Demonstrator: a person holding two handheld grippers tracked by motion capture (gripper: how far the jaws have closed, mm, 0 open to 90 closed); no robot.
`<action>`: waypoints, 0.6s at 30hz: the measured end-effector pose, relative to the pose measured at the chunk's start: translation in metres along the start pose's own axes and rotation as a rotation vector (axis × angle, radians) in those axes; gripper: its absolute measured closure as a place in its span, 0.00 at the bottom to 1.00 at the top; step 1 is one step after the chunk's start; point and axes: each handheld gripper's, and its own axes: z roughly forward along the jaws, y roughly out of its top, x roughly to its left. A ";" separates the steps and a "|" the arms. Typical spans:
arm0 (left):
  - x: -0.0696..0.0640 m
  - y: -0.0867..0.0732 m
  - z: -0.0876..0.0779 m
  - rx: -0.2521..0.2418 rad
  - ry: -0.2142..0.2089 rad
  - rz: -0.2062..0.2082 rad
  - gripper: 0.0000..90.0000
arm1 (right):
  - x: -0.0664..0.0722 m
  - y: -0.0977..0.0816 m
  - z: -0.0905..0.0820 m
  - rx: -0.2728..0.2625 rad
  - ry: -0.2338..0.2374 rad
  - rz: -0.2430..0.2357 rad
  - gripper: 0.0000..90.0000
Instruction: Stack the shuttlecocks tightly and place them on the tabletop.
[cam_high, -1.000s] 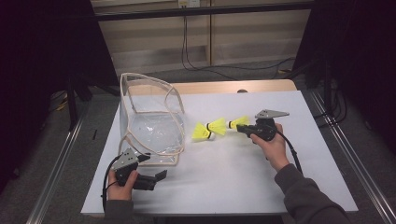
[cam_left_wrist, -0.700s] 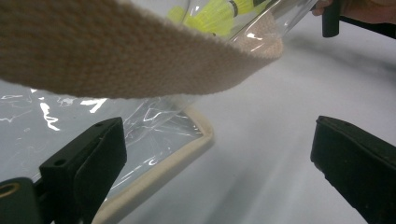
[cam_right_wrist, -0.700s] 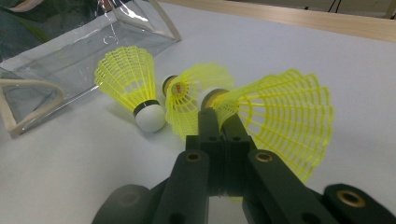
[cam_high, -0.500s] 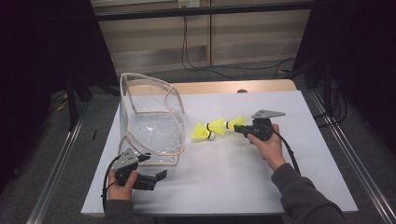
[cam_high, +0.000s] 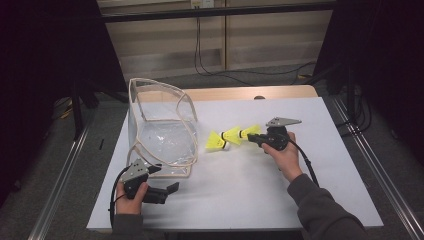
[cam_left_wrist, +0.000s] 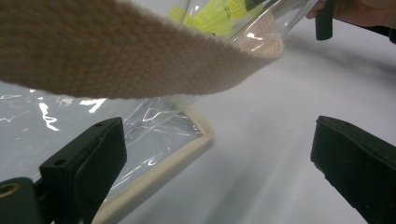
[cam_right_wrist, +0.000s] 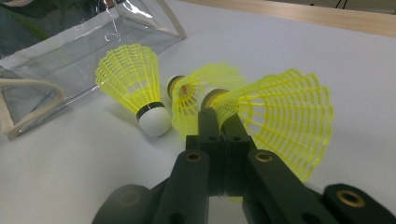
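Three yellow shuttlecocks lie close together on the white table, to the right of a clear plastic bag (cam_high: 162, 135) with beige trim. My right gripper (cam_right_wrist: 219, 116) is shut on the skirt of the nearest shuttlecock (cam_right_wrist: 285, 112), close to its cork. The middle shuttlecock (cam_right_wrist: 198, 88) touches it, and the third shuttlecock (cam_right_wrist: 133, 77) lies to the left with its white cork toward me. In the high view the right gripper (cam_high: 256, 138) reaches in from the right to the held shuttlecock (cam_high: 248, 132). My left gripper (cam_high: 167, 180) stands open by the bag's near corner, with nothing between its jaws.
A beige strap (cam_left_wrist: 116, 51) of the bag hangs just above the left gripper (cam_left_wrist: 219, 154), and the bag's trimmed bottom edge (cam_left_wrist: 187, 149) lies by its left jaw. The white table top (cam_high: 240, 195) stretches bare toward the near edge.
The right hand has edged slightly to the left with its gripper on the shuttlecock. The left hand has stayed still.
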 end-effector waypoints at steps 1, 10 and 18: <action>0.000 0.000 0.000 -0.002 0.000 0.001 0.04 | 0.000 0.000 0.001 -0.001 -0.002 -0.003 1.00; 0.000 0.000 0.000 0.002 -0.001 0.002 0.04 | 0.001 0.001 0.005 0.001 0.003 -0.002 1.00; 0.000 0.000 0.001 -0.001 -0.004 -0.001 0.04 | 0.002 0.001 0.008 0.002 0.007 0.003 1.00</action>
